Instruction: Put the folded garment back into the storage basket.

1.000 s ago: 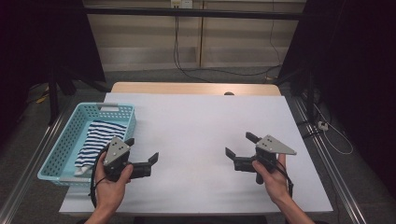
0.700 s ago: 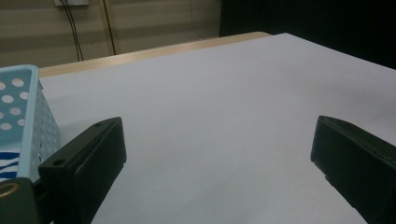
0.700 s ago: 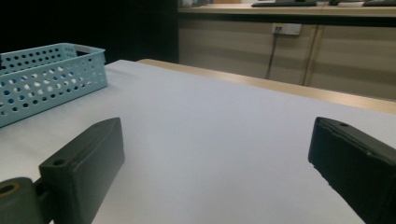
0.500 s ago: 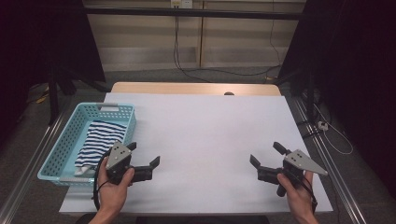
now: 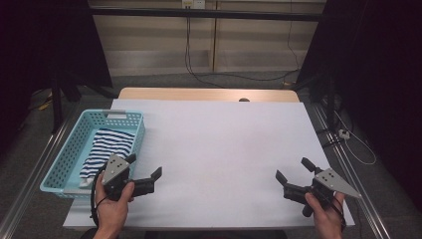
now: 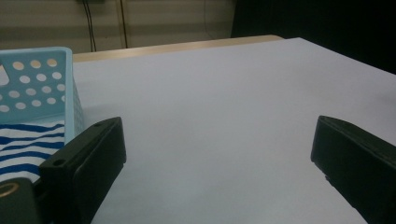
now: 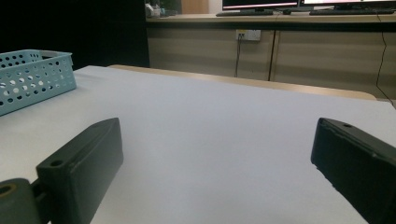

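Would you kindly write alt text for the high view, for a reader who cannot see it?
A person holds an open hand-held gripper in each hand, the left hand-held gripper and the right hand-held gripper, over a white table. A blue basket holding striped cloth sits at the table's left edge.

basket [image 5: 133, 130] at left, table [image 5: 224, 144] middle open

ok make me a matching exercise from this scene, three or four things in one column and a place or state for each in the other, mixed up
Things:
1. striped cloth
2. basket
3. left gripper
4. right gripper

Places or states:
A. open, near the table's front right corner
B. lying inside the basket
C. open, just beside the basket's near end
D. standing at the table's left edge

Pairs: 1-B, 2-D, 3-C, 4-A
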{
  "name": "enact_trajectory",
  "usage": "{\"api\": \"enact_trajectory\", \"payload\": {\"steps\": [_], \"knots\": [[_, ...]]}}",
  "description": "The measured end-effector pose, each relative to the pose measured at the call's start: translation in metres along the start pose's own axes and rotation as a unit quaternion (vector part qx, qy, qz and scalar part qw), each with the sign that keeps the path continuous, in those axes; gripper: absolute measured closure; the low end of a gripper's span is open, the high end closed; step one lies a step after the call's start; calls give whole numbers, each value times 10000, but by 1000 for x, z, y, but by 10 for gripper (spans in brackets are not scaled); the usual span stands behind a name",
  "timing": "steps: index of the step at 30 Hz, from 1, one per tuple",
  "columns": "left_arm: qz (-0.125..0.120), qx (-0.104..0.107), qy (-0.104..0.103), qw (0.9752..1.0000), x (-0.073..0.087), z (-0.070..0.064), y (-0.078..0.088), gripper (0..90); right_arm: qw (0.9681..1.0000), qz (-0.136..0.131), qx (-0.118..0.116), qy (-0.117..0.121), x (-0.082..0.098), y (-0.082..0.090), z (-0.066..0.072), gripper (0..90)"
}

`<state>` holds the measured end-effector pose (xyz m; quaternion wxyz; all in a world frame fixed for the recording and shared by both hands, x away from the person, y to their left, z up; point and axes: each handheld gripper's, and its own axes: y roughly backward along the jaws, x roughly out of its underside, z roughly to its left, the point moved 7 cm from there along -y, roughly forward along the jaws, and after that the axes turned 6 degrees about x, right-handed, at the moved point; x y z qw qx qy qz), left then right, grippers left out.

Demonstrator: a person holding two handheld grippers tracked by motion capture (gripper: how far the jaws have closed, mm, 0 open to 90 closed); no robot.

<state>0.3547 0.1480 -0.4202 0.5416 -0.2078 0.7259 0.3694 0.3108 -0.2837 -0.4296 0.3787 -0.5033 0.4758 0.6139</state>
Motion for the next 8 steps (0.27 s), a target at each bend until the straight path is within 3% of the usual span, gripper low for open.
{"api": "enact_trajectory", "payload": {"steps": [8], "knots": [[23,39,-17,10000,2,-2,0,33,10000,-49,-71,-29,-1,-2,2,17]]}}
